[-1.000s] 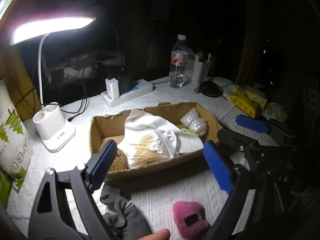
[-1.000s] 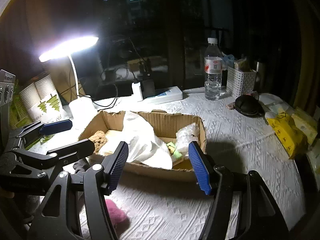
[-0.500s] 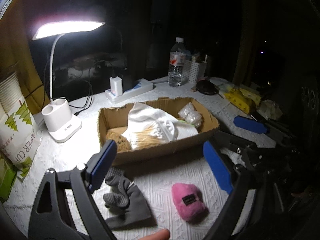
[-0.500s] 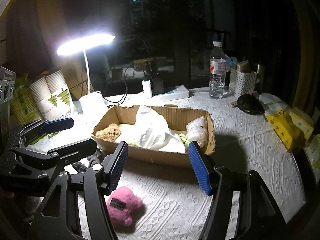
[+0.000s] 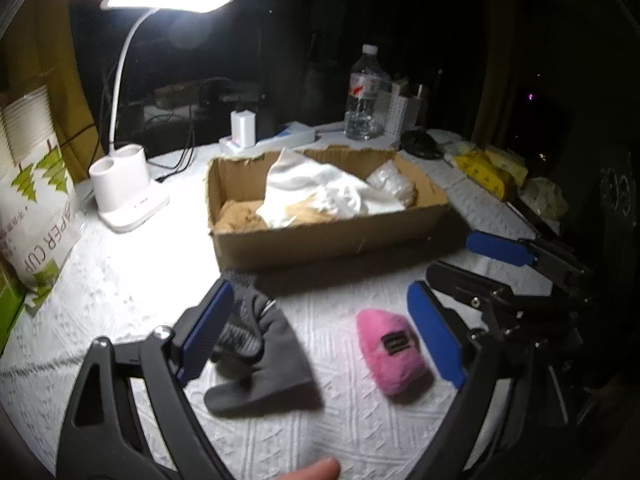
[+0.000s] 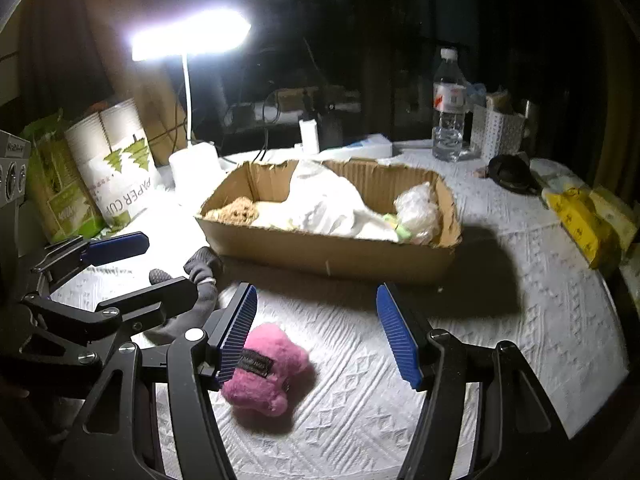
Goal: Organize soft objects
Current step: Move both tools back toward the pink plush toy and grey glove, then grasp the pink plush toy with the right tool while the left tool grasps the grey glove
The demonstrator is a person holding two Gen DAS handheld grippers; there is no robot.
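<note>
Left claw [image 5: 320, 340] wide, empty; right claw [image 6: 316, 332] likewise. Pink plush toy [image 5: 390, 350] and grey glove [image 5: 260, 354] lie on the counter's near side, before the cardboard box [image 6: 332, 254]. Both probably light, squashy; pinch mid-body. Box contents partly buried under white cloth [image 6: 328, 204].

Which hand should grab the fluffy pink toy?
Probably the left gripper: the pink toy lies between its open fingers. From the right gripper, also open, it sits off beside one finger.
</note>
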